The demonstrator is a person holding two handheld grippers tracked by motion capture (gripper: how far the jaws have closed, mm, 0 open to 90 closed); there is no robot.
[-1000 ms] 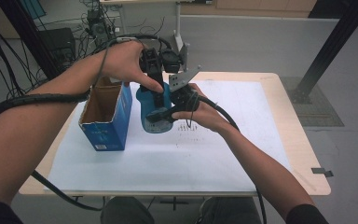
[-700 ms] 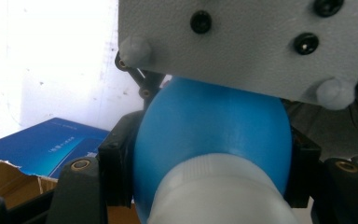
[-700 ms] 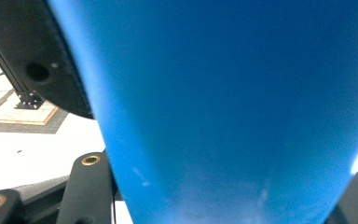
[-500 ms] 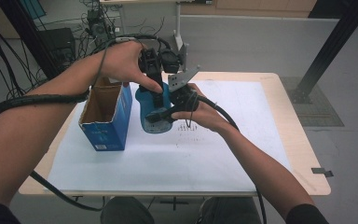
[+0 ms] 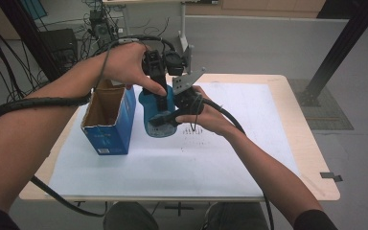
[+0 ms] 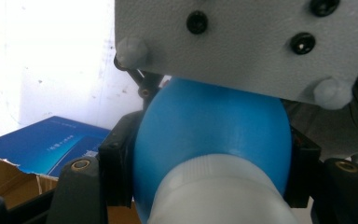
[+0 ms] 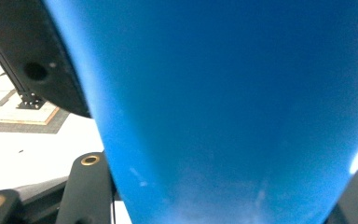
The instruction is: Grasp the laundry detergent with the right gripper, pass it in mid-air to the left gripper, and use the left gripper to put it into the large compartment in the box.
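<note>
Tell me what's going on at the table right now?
A person holds a blue bottle above the table with both grippers. The left gripper has its jaws shut on the bottle's top end, by the white cap; the right gripper is shut on its body. An opened blue box stands just left of the bottle.

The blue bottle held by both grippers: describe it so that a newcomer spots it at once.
Start at the white sheet covering the wooden table. Toward its far left stands an open blue carton; just right of it, the blue bottle is clamped between the left gripper and the right gripper. Unlike the boxy carton, it is rounded with a white cap.
</note>
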